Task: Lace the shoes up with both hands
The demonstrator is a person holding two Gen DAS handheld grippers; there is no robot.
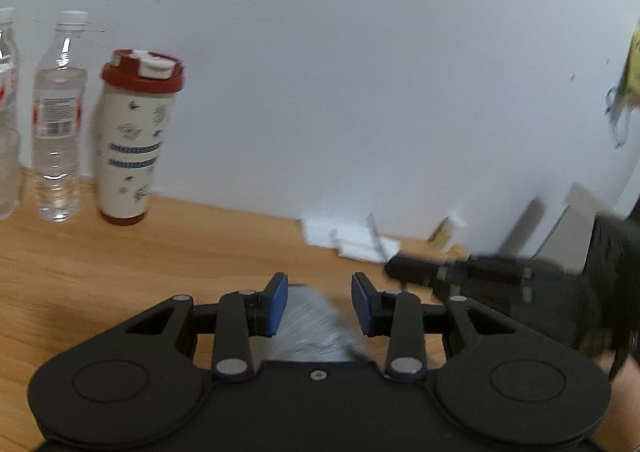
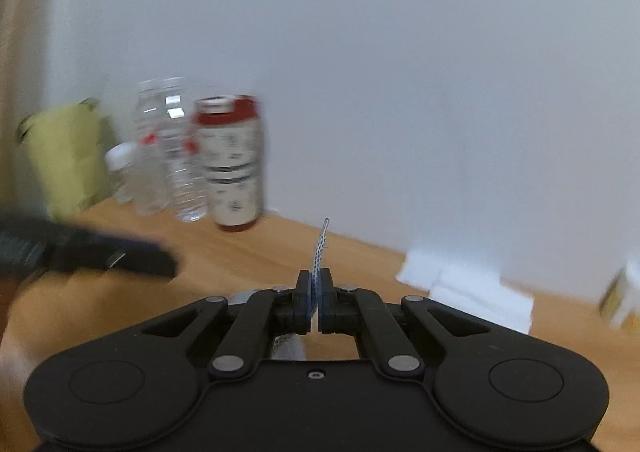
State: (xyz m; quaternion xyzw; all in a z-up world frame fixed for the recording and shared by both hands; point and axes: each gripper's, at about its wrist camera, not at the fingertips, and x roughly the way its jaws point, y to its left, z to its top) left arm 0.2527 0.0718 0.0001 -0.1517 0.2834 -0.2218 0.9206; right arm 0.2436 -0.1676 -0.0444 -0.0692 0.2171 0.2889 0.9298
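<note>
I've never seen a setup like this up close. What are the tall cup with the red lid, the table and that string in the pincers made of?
The cup looks like glossy plastic, cream with printed patterns; its red lid too. The table shows orange-brown wood grain, possibly laminate. The shoelace, pinched in the right gripper, looks like woven fabric, speckled, with a clear stiff tip.

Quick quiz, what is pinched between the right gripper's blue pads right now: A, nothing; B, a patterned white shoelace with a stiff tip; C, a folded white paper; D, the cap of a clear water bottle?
B: the right gripper is shut on the patterned white shoelace, whose tip pokes up beyond the pads.
</note>
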